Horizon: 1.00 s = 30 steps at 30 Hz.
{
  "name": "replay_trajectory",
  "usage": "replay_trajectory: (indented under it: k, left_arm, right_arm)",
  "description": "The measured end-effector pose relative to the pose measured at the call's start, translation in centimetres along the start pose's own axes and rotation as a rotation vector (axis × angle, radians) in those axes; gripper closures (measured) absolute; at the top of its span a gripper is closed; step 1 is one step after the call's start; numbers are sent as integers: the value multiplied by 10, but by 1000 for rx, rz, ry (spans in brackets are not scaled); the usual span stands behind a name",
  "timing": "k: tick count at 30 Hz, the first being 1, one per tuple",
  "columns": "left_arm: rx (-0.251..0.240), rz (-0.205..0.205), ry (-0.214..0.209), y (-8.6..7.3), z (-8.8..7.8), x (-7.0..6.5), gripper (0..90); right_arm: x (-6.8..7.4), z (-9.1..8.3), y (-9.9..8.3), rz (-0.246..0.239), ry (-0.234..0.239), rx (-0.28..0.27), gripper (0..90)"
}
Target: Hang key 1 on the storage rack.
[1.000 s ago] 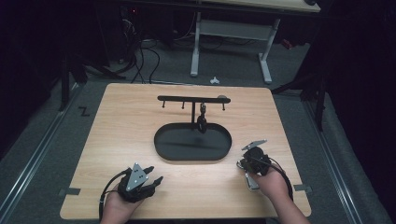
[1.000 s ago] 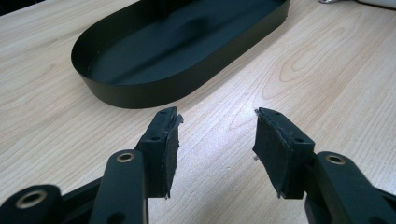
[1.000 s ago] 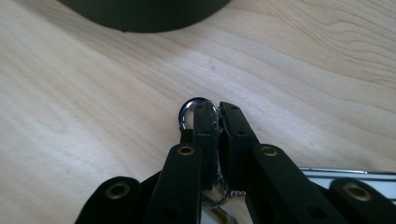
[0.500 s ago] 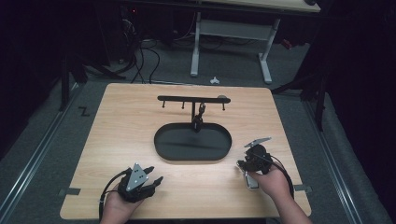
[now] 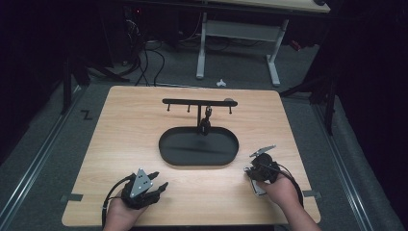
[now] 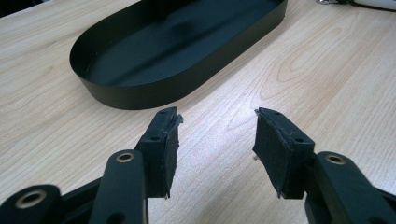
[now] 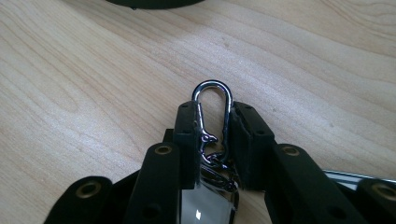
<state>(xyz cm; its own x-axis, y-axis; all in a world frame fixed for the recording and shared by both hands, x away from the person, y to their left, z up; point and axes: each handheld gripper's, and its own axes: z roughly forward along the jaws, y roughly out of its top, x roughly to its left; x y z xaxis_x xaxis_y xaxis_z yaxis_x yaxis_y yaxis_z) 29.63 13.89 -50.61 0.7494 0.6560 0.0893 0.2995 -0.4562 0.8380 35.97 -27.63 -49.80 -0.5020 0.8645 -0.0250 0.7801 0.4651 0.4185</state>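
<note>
The table (image 5: 144,120) carried a black tray (image 5: 198,147) at its middle with a hook rack (image 5: 199,102) rising from the tray's far side, one dark item already hanging from the rack and the other hooks looking free. Right of the tray near the table's front, the right gripper (image 7: 212,123), whose jaws had just been closing, was clamped on a keychain clip (image 7: 212,109), so the grasp seemed done while lifting and hanging it on the rack remained. Left of the tray, the left gripper (image 6: 217,135) rested with jaws apart and empty.

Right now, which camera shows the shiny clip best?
The right gripper view: the silver clip sits close up between the right gripper's fingers, its loop poking out. The high view gives just a small glint by that hand. The left gripper view faces the black tray instead.
</note>
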Motion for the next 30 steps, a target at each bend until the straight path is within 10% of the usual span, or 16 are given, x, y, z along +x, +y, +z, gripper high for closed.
replay_trajectory:
  k: [30]
  left_arm:
    - [5, 8, -14, 0, 1, 0, 497]
  right_arm:
    - [-1, -4, 2, 33, 14, -24, 801]
